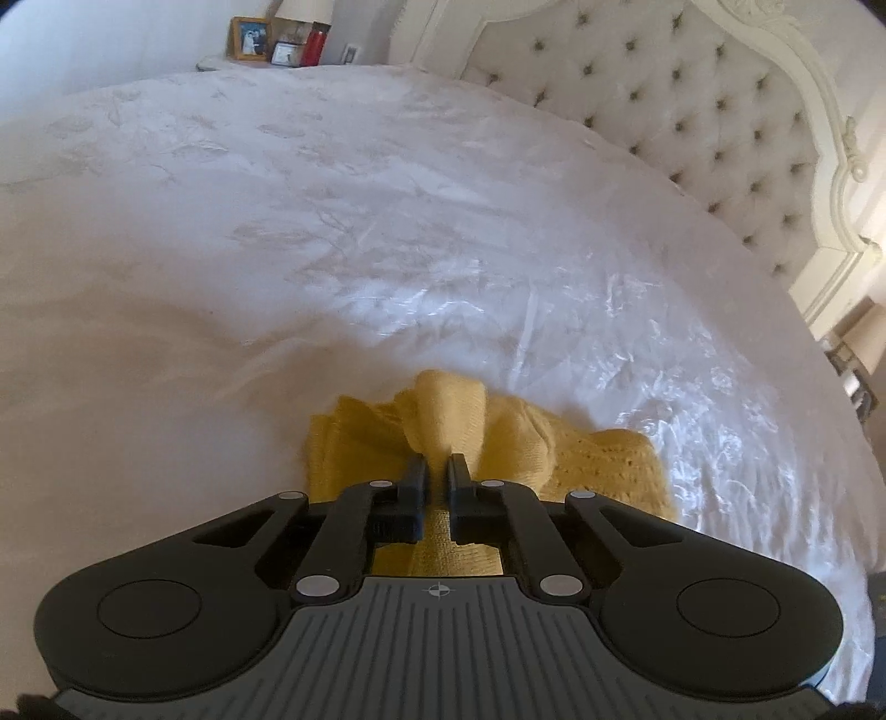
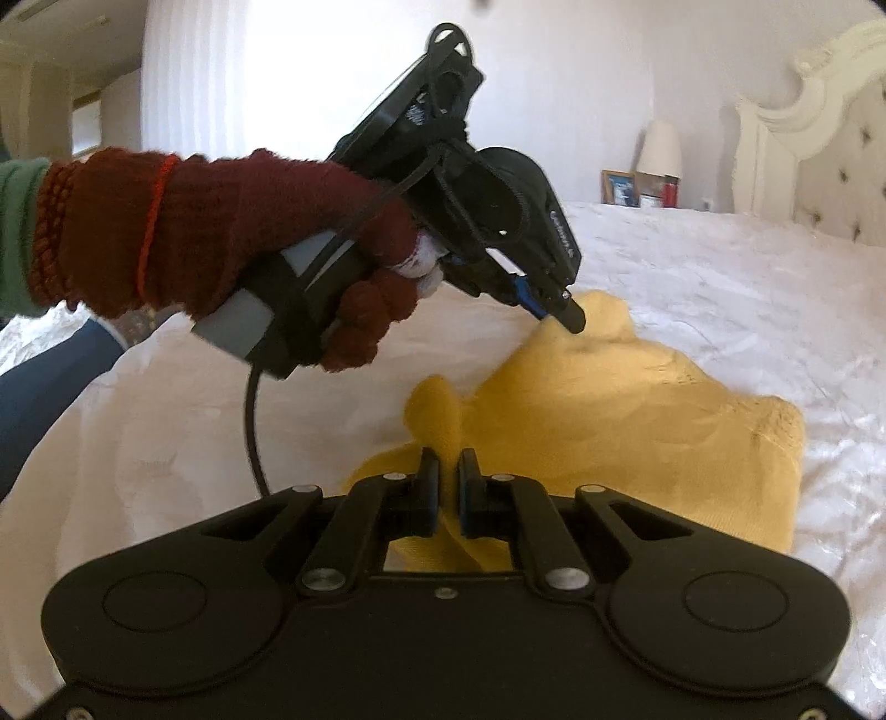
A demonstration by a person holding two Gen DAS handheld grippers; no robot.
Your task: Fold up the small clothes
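A small yellow knitted garment (image 2: 609,410) lies on the white bed cover (image 2: 720,277). It also shows in the left wrist view (image 1: 515,432), bunched up in front of the fingers. My left gripper (image 1: 438,465) is shut on a raised fold of the garment. In the right wrist view the left gripper (image 2: 576,321) pinches the garment's far edge, held by a hand in a dark red glove (image 2: 232,232). My right gripper (image 2: 448,459) is shut on a near fold of the garment that stands up between its fingers.
The white bed cover (image 1: 332,221) spreads far ahead and to both sides. A tufted cream headboard (image 1: 720,111) stands at the right. A bedside table with photo frames (image 1: 249,39) and a red bottle (image 1: 313,41) stands at the far side.
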